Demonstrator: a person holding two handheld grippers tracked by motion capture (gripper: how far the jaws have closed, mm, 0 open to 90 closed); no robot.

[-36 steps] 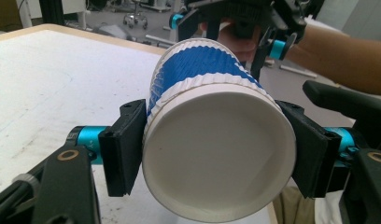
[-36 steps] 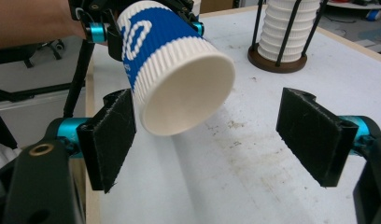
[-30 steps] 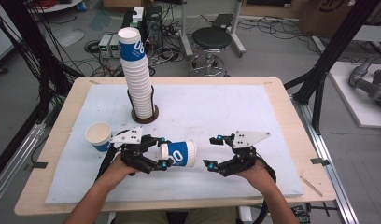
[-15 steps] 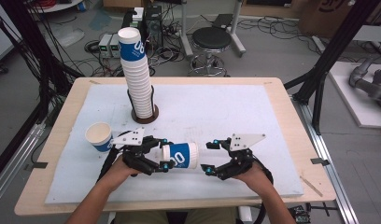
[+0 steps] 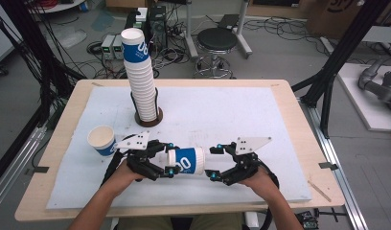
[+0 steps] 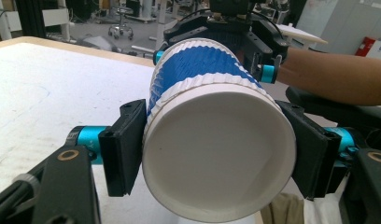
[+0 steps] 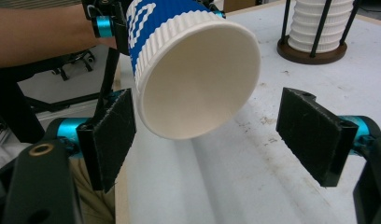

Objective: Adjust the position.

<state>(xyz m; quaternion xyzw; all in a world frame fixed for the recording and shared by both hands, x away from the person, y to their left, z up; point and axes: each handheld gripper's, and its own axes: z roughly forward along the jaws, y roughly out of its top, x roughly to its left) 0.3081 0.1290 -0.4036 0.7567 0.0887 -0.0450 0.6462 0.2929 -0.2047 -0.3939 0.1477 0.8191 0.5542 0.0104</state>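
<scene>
A blue-and-white paper cup (image 5: 186, 160) lies level above the white mat, and my left gripper (image 5: 170, 159) is shut on its base end. In the left gripper view the pads (image 6: 128, 144) press both sides of the cup (image 6: 216, 93), whose white bottom faces the camera. My right gripper (image 5: 212, 163) stands open just to the right of the cup's mouth. In the right gripper view the cup's open mouth (image 7: 198, 74) hangs ahead of the jaws and a little to the left, clear of both pads (image 7: 314, 140).
A tall stack of cups (image 5: 141, 81) stands in a round black-posted holder at the back left of the mat (image 5: 241, 110); its base (image 7: 314, 51) appears in the right gripper view. A single upright cup (image 5: 101, 140) sits left of my left hand.
</scene>
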